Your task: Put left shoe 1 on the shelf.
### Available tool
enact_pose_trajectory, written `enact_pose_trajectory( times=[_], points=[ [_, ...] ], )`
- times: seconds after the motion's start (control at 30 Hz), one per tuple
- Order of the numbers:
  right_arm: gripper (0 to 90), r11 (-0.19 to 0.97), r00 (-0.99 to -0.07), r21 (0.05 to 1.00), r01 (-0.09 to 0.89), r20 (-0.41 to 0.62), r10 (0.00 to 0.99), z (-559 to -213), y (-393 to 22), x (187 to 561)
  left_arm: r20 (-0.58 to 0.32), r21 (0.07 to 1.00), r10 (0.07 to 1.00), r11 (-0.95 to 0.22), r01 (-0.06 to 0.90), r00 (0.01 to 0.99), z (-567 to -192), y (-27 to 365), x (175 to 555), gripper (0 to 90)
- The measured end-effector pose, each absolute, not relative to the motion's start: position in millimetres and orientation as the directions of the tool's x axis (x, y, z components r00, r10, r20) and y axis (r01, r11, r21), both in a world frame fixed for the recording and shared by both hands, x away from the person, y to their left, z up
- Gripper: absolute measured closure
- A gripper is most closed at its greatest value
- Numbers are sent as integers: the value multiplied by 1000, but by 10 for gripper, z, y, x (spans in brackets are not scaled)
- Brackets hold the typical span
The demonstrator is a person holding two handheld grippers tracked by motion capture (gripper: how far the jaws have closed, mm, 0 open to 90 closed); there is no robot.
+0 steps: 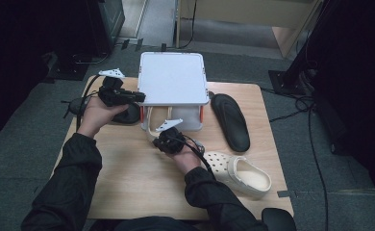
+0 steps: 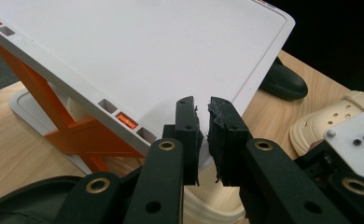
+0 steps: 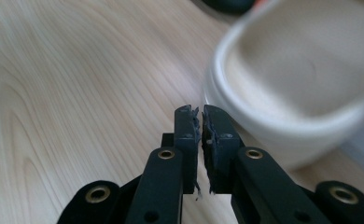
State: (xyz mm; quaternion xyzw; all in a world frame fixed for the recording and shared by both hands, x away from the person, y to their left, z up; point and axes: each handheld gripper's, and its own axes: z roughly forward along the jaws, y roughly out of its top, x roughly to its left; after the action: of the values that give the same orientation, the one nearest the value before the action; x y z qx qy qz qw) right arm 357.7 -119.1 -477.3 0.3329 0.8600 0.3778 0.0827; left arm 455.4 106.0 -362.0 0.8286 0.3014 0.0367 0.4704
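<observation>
A cream clog (image 1: 241, 173) is seen at the near right of the table (image 1: 128, 178), just right of the right gripper (image 1: 162, 139), whose jaws are pressed together on nothing. Farther left, the left gripper (image 1: 140, 97) is held with jaws closed and empty at the near left corner of the white rack (image 1: 173, 79), where a second cream clog (image 3: 292, 84) is tucked on the lower shelf.

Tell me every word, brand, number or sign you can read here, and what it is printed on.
None: no readable text in any view.
White rack: plain top, no label.
Cream clog: no brand mark to be made out.
Black slipper: too dark to show any marking.
Left tongs and right tongs: bare black, only screws and brass rivets.
</observation>
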Motion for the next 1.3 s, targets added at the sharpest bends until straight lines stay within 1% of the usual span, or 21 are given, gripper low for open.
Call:
enact_pose_trajectory(
  times=[0.13, 0.2, 0.33, 0.43, 0.5, 0.6, 0.7, 0.77, 0.83, 0.93, 0.97, 1.0, 1.1, 1.2, 1.3],
  points=[
    [849, 490, -753, 710, 505, 86, 652, -4797, -1261, 3543, -221, 800, 536, -377, 466, 814, -3617, 1054, 4550, 824],
    [880, 499, -756, 721, 481, 54, 652, -4771, -1255, 3552, -220, 800, 538, -377, 466, 814, -3616, 1052, 4548, 824],
    [874, 501, -748, 720, 480, 37, 663, -4754, -1229, 3633, -222, 801, 537, -376, 466, 814, -3618, 1054, 4549, 825],
    [867, 485, -750, 725, 490, 67, 658, -4750, -1213, 3716, -223, 801, 535, -376, 466, 815, -3620, 1057, 4552, 824],
    [862, 494, -749, 724, 483, 49, 661, -4744, -1176, 3763, -223, 801, 535, -375, 465, 815, -3621, 1058, 4553, 825],
    [857, 490, -745, 724, 486, 50, 665, -4743, -1129, 3850, -222, 801, 536, -376, 466, 815, -3619, 1056, 4550, 825],
    [825, 481, -743, 727, 491, 60, 667, -4755, -1098, 3924, -220, 801, 539, -376, 466, 813, -3615, 1056, 4547, 821],
    [825, 465, -744, 733, 496, 83, 663, -4765, -1099, 3955, -222, 801, 540, -374, 467, 812, -3611, 1058, 4543, 789],
    [825, 438, -739, 737, 515, 124, 662, -4751, -1122, 3950, -222, 803, 539, -372, 466, 812, -3614, 1057, 4543, 783],
    [816, 431, -746, 746, 508, 131, 653, -4714, -1158, 3921, -230, 802, 538, -366, 471, 811, -3614, 1053, 4548, 745],
    [803, 427, -749, 751, 504, 134, 648, -4685, -1180, 3902, -234, 801, 537, -366, 474, 810, -3612, 1052, 4549, 745],
    [780, 417, -756, 759, 500, 147, 638, -4613, -1233, 3859, -239, 799, 535, -365, 477, 811, -3607, 1047, 4545, 712],
    [730, 417, -771, 764, 492, 159, 617, -4505, -1335, 3778, -229, 802, 542, -366, 473, 808, -3595, 1038, 4533, 665],
    [693, 427, -783, 763, 485, 162, 600, -4408, -1458, 3688, -238, 800, 539, -363, 478, 808, -3593, 1041, 4535, 649],
    [678, 435, -792, 763, 478, 160, 590, -4329, -1589, 3625, -251, 797, 534, -359, 485, 808, -3598, 1042, 4536, 649]
  ],
)
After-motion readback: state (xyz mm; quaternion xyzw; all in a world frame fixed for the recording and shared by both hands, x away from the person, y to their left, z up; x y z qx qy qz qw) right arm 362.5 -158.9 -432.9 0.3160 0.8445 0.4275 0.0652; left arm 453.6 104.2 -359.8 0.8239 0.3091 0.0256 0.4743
